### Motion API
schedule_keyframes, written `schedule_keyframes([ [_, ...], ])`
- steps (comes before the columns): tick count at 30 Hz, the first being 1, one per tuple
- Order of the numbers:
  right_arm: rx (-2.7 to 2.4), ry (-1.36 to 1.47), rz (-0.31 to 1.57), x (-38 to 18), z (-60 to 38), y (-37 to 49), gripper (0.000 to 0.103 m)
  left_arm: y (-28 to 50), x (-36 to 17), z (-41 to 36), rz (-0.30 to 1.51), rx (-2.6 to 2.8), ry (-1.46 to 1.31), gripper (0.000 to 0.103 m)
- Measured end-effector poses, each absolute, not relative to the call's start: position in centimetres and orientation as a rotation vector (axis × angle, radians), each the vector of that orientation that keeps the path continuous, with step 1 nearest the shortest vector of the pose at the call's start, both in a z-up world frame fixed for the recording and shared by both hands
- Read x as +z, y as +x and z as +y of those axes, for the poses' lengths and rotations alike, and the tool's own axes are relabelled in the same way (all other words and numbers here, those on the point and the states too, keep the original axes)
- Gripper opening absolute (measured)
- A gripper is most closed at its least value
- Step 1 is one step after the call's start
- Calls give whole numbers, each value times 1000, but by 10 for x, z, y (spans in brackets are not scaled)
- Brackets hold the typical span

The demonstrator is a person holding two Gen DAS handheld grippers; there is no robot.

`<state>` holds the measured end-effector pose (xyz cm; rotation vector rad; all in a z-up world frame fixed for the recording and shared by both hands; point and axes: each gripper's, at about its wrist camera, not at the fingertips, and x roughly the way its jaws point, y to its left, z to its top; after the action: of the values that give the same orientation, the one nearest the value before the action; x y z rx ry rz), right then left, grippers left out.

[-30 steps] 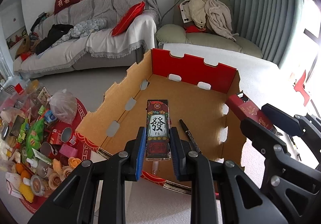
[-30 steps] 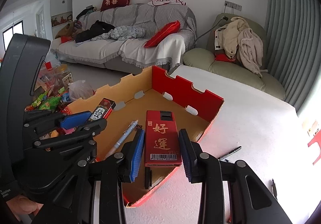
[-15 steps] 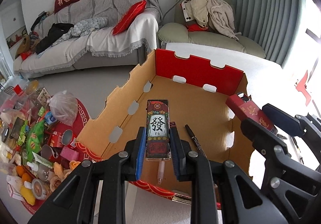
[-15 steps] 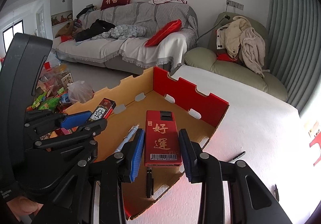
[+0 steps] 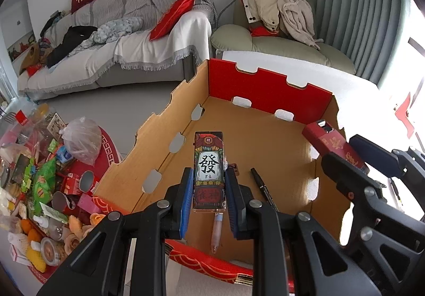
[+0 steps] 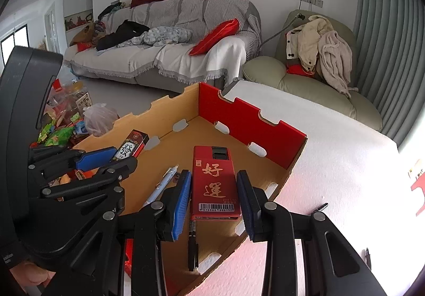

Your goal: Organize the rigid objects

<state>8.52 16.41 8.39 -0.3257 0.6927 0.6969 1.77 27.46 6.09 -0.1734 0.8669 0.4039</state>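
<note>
Two pens (image 5: 216, 229) in tray (image 5: 268, 82); left gripper (image 5: 209, 191) fingers clamp mahjong box (image 5: 209, 166), right gripper (image 6: 213, 193) red box (image 6: 214, 179)

We see the pale pen (image 5: 217, 229) partly hidden behind the mahjong box (image 5: 209, 171); the black pen (image 6: 192, 245) runs under the red box (image 6: 215, 184).

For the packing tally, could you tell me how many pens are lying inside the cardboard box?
2: a pale blue pen below the left gripper, and a black pen right of it. Others may be hidden under the grippers.
</note>
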Motion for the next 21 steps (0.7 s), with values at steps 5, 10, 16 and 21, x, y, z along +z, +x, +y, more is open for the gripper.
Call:
schedule_keyframes([
  [5, 697, -330, 697, 81, 168, 89, 37, 21, 57, 277, 878, 401, -175, 25],
  [10, 694, -333, 710, 77, 170, 93, 37, 26, 52, 280, 889, 398, -178, 25],
  [16, 687, -333, 722, 73, 171, 98, 37, 32, 46, 282, 904, 400, -177, 25],
  [21, 686, -328, 727, 73, 172, 104, 36, 35, 42, 281, 919, 397, -173, 25],
])
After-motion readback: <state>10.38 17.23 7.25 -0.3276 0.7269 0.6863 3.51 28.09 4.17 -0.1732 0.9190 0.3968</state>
